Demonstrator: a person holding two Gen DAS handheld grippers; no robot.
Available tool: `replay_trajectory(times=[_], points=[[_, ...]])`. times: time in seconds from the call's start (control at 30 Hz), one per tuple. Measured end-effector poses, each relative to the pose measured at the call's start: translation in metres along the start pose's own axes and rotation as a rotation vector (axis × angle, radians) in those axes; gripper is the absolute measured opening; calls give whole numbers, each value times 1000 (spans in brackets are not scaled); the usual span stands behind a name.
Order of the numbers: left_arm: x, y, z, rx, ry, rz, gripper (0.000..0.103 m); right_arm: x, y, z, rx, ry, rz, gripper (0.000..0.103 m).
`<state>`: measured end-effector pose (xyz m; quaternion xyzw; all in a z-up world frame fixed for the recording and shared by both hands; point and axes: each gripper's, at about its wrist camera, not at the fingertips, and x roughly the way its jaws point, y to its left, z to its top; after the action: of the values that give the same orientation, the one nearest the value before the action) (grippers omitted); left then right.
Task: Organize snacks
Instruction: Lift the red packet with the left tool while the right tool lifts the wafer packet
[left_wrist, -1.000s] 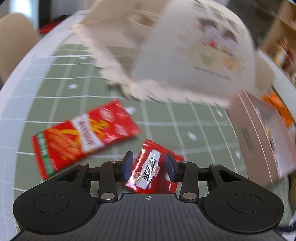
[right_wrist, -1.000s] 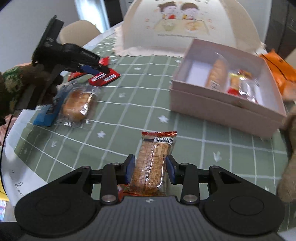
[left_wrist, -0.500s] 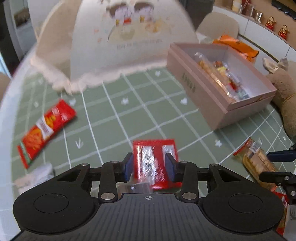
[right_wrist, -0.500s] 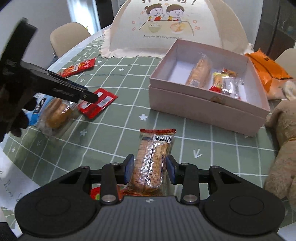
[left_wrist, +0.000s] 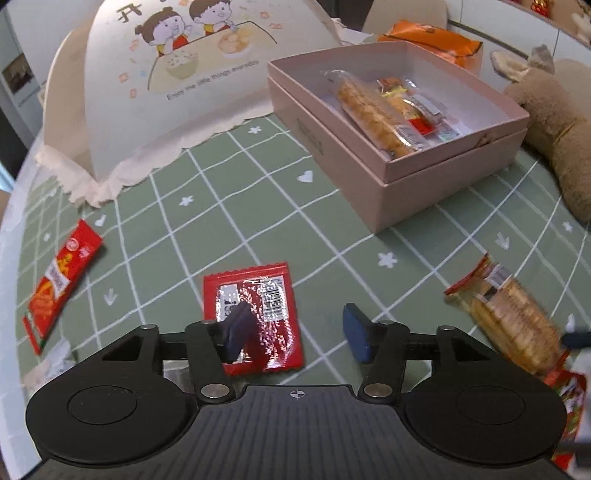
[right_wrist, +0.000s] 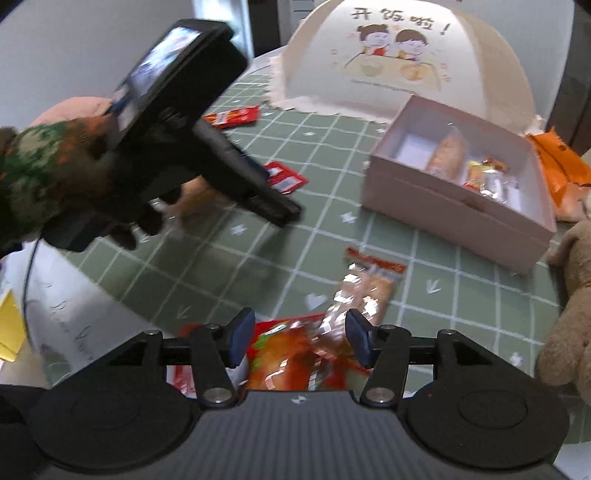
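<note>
My left gripper (left_wrist: 297, 334) is open, its jaws wide apart above a small red packet (left_wrist: 256, 317) that lies flat on the green checked cloth. My right gripper (right_wrist: 297, 338) is open; a clear-wrapped cracker packet (right_wrist: 364, 295) lies on the cloth just ahead of it, over a red snack bag (right_wrist: 295, 358). The cracker packet also shows in the left wrist view (left_wrist: 511, 317). The pink box (left_wrist: 417, 177) holds several wrapped snacks. A long red packet (left_wrist: 59, 280) lies at the left.
A dome-shaped food cover (left_wrist: 177, 74) stands behind the box. A plush toy (left_wrist: 557, 122) lies right of the box. An orange bag (left_wrist: 432, 40) sits behind it. The left gripper and gloved hand (right_wrist: 147, 147) fill the left of the right wrist view.
Both grippers have opened. The small red packet and the cracker packet, held before, now lie on the cloth. The left gripper has swung toward the box.
</note>
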<state>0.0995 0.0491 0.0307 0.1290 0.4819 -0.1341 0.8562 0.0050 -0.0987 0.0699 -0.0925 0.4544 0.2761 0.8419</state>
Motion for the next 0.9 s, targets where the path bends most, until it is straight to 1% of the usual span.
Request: replay_trajectory(times=[0.03, 0.1, 0.17, 0.23, 0.33, 0.43, 0.6, 0.63, 0.7, 0.8, 0.9], points=[[1, 1, 0, -13, 1, -11, 68, 1, 1, -1, 1, 3, 4, 54], [1, 3, 0, -38, -7, -17, 67, 4, 1, -4, 7, 15, -5, 54], [0, 7, -2, -61, -24, 24, 64, 7, -2, -8, 20, 30, -22, 54], [3, 16, -4, -87, -28, 85, 65, 8, -6, -9, 30, 39, -28, 54], [7, 35, -6, -176, -20, 75, 67, 8, -9, -15, 31, 52, -40, 54], [10, 45, -4, -232, -21, 59, 68, 10, -17, -20, 38, 57, -49, 55], [8, 44, -5, -246, -25, 59, 66, 4, -27, -21, 52, 42, -70, 55], [6, 41, -6, -248, -23, 47, 66, 1, -30, -20, 60, 29, -67, 55], [1, 32, -8, -244, -21, -5, 66, -5, -34, -18, 76, -4, -68, 55], [-10, 7, -15, -203, -20, -67, 66, -10, -42, -10, 100, -52, -100, 55], [-21, -18, -26, -182, -22, -104, 66, -2, -49, -1, 111, -52, -130, 55]])
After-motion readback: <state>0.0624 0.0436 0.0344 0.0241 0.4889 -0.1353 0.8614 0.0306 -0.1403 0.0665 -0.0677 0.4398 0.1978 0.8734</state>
